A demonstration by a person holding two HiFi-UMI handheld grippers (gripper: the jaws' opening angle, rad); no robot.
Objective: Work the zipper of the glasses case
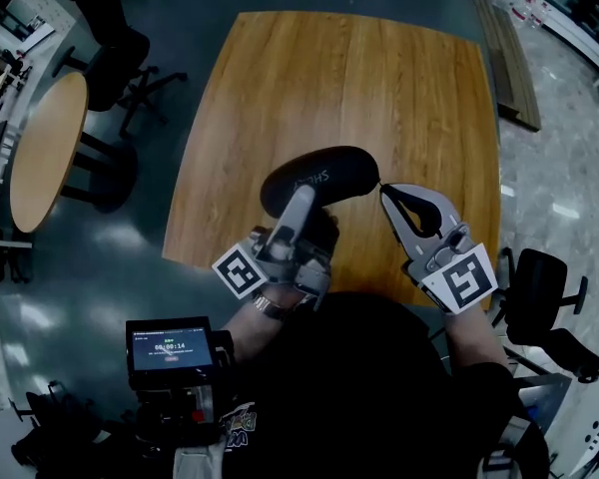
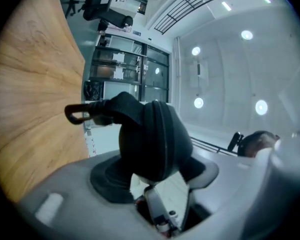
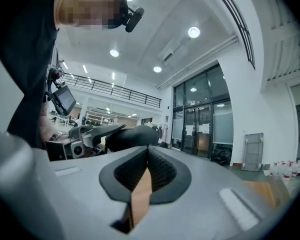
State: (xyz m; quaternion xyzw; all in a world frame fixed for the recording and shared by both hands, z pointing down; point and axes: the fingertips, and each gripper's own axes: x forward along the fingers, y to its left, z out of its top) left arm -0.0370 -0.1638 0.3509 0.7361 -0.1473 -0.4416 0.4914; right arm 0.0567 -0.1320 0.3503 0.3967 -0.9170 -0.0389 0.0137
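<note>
Two grippers meet at one glasses case [image 1: 324, 175] in the head view. I read the case over the near edge of the wooden table [image 1: 359, 78]. The left gripper [image 1: 301, 202] reaches in from the case's 7 o'clock, and the right gripper [image 1: 384, 194] has its tips just beside the case's 3 o'clock end. Left gripper view: the jaws are clamped on one end of the case, one pad on each side. A black loop [image 2: 75, 115] projects from the case toward 9 o'clock. Right gripper view: the jaws are closed, pads meeting at the tips. The case lies just beyond the tips toward 11 o'clock, with the left gripper on it.
</note>
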